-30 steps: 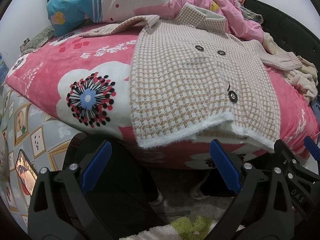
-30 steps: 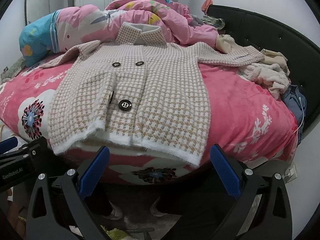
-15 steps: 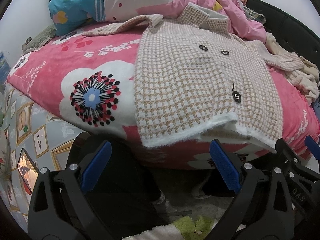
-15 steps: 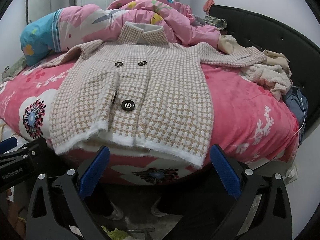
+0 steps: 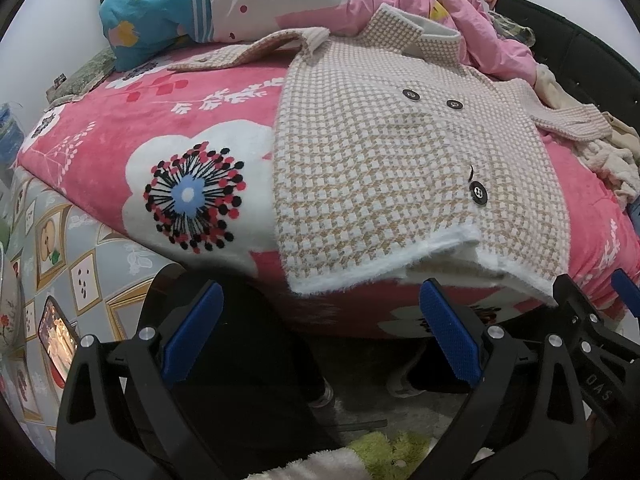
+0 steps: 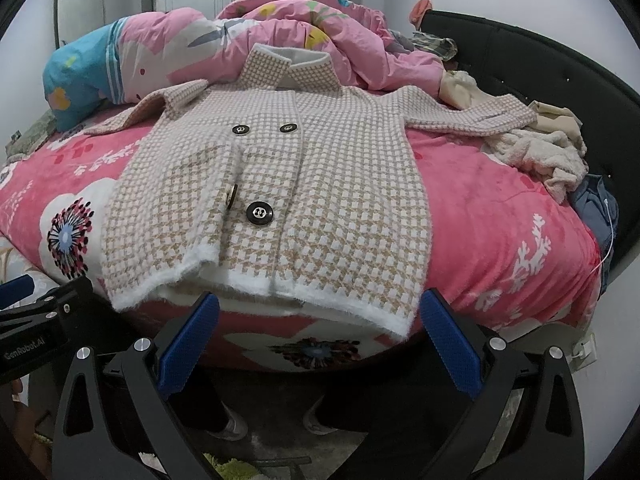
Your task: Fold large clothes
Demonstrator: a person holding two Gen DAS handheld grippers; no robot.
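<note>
A beige and white houndstooth coat (image 5: 384, 168) (image 6: 280, 200) with black buttons lies face up on the bed, sleeves spread, collar at the far side. Its white fuzzy hem (image 6: 256, 292) hangs over the near bed edge. My left gripper (image 5: 320, 340) is open and empty, just below and before the hem's left corner. My right gripper (image 6: 316, 344) is open and empty, just below the hem's right part. The right gripper's fingers also show at the right of the left wrist view (image 5: 588, 320), and the left gripper shows at the left of the right wrist view (image 6: 36, 320).
The bed has a pink floral blanket (image 5: 160, 152) (image 6: 500, 216). A crumpled pink quilt (image 6: 312, 40) and a blue pillow (image 5: 152, 24) lie behind the coat. Loose clothes (image 6: 540, 148) are piled at the right by the black headboard (image 6: 540, 68). The floor and a green rug (image 5: 384, 452) lie below.
Both grippers have moved a little closer to the bed, so the coat's hem looms larger. Both stay open and empty.
</note>
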